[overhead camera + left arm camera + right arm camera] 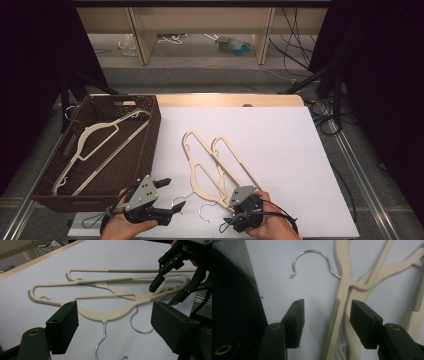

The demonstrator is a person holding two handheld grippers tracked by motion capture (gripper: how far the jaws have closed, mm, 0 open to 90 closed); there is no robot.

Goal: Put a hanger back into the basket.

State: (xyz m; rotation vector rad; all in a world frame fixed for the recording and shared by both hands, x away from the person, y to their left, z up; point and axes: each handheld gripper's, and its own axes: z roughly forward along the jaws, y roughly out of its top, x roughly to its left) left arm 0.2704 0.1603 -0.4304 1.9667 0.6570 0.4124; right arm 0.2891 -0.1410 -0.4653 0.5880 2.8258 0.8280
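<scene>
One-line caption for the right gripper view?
Right gripper open, jaws straddling one arm of a cream hanger on the white table.

Two cream plastic hangers with chrome hooks, lying flat and overlapping on the white table, hooks nearest the person.

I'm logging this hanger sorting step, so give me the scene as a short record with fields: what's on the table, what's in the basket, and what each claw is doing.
surface: white table
on table: two cream hangers, overlapping, chrome hooks toward the person
basket: brown wicker basket at the table's left, one cream hanger inside
left claw: open, holding nothing, near the hooks
right claw: open, jaws straddle a ribbed hanger arm, pads not yet pressing
likely next: right claw closes on that arm
</scene>
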